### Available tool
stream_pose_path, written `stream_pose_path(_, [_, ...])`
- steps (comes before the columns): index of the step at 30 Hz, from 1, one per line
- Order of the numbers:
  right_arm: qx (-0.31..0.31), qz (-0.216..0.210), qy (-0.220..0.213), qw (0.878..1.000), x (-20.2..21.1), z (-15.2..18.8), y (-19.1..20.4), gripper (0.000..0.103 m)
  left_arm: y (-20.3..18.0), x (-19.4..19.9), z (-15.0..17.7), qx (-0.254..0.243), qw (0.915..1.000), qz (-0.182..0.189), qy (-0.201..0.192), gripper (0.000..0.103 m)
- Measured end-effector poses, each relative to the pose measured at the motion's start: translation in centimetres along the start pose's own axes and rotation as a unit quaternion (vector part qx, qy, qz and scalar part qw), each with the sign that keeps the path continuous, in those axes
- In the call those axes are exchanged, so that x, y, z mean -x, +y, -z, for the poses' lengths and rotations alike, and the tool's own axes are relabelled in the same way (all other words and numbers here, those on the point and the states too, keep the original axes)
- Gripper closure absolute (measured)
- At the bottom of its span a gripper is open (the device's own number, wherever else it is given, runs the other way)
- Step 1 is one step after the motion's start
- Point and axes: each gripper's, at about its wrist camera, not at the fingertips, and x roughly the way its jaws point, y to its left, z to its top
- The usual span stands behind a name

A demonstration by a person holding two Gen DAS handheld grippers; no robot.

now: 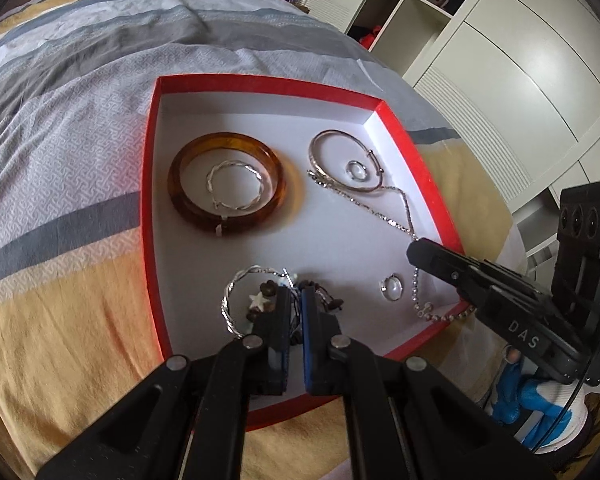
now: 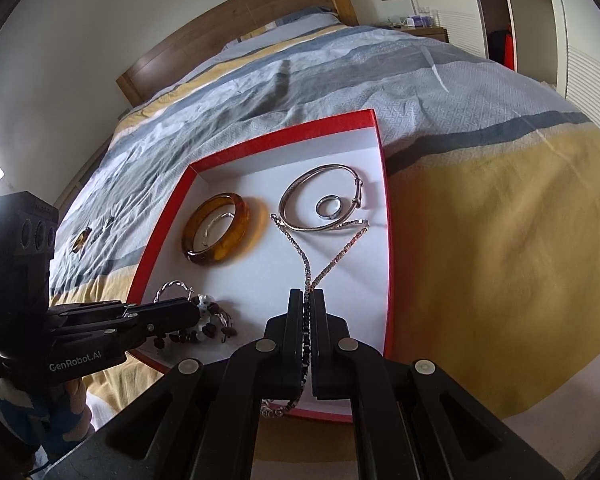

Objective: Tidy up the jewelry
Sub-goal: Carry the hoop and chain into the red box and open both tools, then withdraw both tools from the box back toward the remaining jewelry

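Shallow red cardboard tray w/ white floor [image 1: 152, 184], on striped grey-and-yellow bed quilt [image 1: 60, 128]. Contents, approx. sorted:
- Amber translucent bangle [image 1: 192, 208], far left; twisted silver hoop [image 1: 236, 184] lying inside it.
- Plain silver bangle [image 1: 324, 148], far right; small silver ring [image 1: 357, 171] inside it.
- Second small silver ring [image 1: 392, 287], near right, loose.
- Silver rhinestone chain necklace [image 2: 332, 264], strung from silver bangle toward near edge; right tongs [image 2: 309, 300] clamped shut on it.
- Dark-bead bracelet w/ white star charm [image 1: 260, 300], near left, beside another twisted silver hoop [image 1: 230, 300]; left tongs [image 1: 295, 300] closed on the bracelet, seemingly (beads partly hidden).

Outstanding: two small pieces [image 2: 85, 238] on quilt left of tray, amber-ish, too small to ID. Judged mostly done.
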Motion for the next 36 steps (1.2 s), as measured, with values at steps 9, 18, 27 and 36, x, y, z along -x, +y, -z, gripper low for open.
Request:
stream_pose_path(9, [-0.002,0.025,0.005,1.000,0.7,0.1,0.0,0.096,-0.2,0.2,-0.2,0.011,0.9999,-0.012,0.001,0.094])
stream_pose_path(18, [-0.004,0.043,0.006,0.999,2.6,0.3,0.4,0.077,-0.1,2.4,-0.1,0.024,0.9997,-0.006,-0.004,0.071])
stream_pose_path(27, [-0.018,0.044,-0.032,0.998,8.1,0.7,1.8,0.076,-2.7,9.5,1.5,-0.003,0.9980,-0.021,-0.060,0.061])
stream_pose_path(36, [-0.011,0.045,-0.050,0.998,12.8,2.8,6.0,0.070,-2.6,16.8,5.8,0.010,0.9906,-0.092,-0.101,0.057])
